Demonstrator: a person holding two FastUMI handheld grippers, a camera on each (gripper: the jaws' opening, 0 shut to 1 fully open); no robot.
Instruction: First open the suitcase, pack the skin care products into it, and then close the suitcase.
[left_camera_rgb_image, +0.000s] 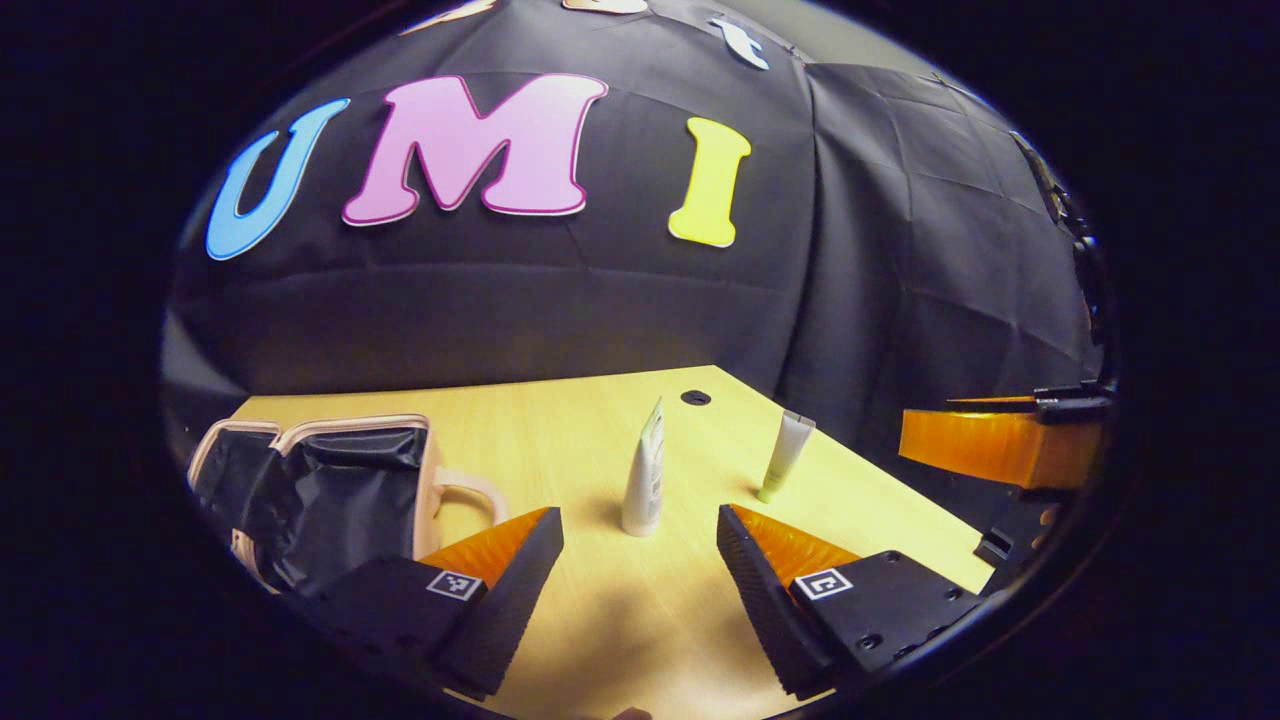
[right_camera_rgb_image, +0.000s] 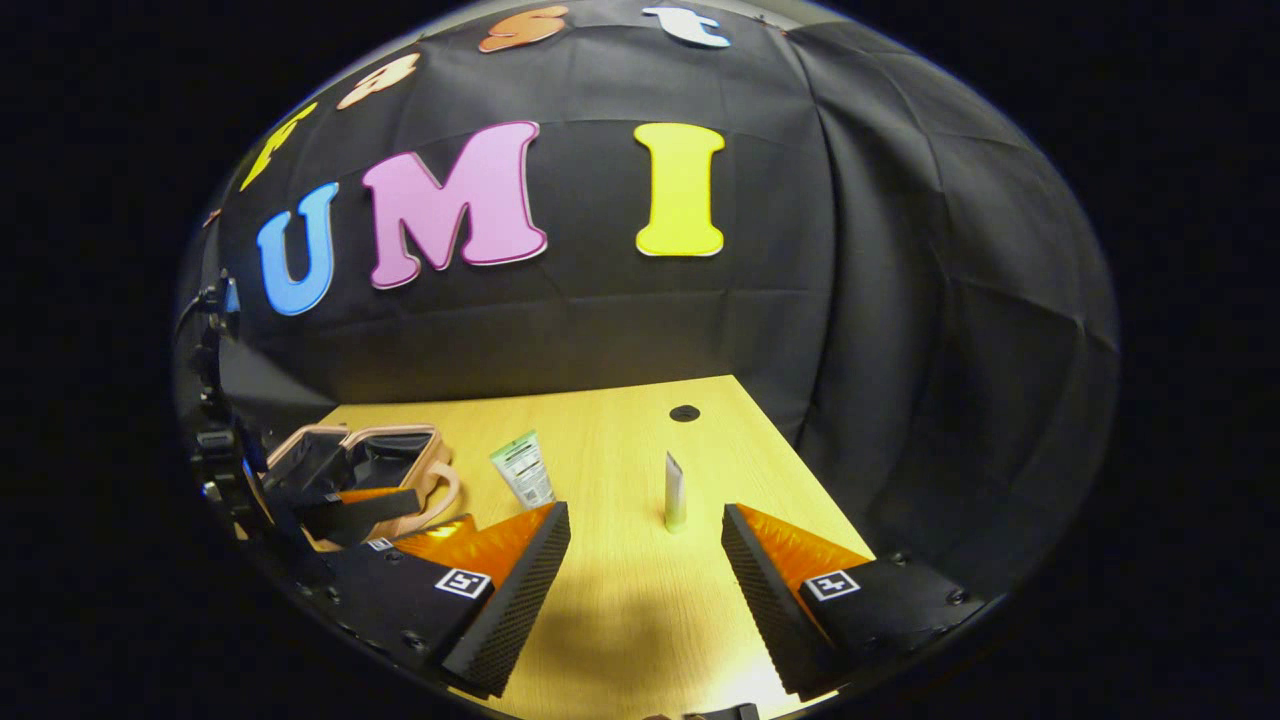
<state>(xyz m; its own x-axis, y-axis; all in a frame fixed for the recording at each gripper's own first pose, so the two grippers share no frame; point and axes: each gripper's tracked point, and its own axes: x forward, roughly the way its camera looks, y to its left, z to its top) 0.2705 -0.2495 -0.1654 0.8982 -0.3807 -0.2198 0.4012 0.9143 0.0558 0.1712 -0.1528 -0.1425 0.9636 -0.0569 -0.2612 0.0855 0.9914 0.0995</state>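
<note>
Left tongs (left_camera_rgb_image: 640, 560): jaws wide apart, holding nothing, hovering low over the worktop (left_camera_rgb_image: 600, 620).
Right tongs (right_camera_rgb_image: 645, 565): jaws wide, nothing between them, above bare wood.
Suitcase (left_camera_rgb_image: 330, 490): pink, lying open with its black lining showing, at 9 o'clock in the left gripper view; its handle faces the tubes.
White tube (left_camera_rgb_image: 645, 470): standing upright on its cap at 12 o'clock from the left tongs, just beyond the fingertips.
Pale green tube (left_camera_rgb_image: 787, 455): upright on its cap, slightly tilted, at 1 o'clock, well apart from the suitcase.
Other view: from the right gripper view the white tube (right_camera_rgb_image: 523, 468) stands near the suitcase (right_camera_rgb_image: 360, 470).
</note>
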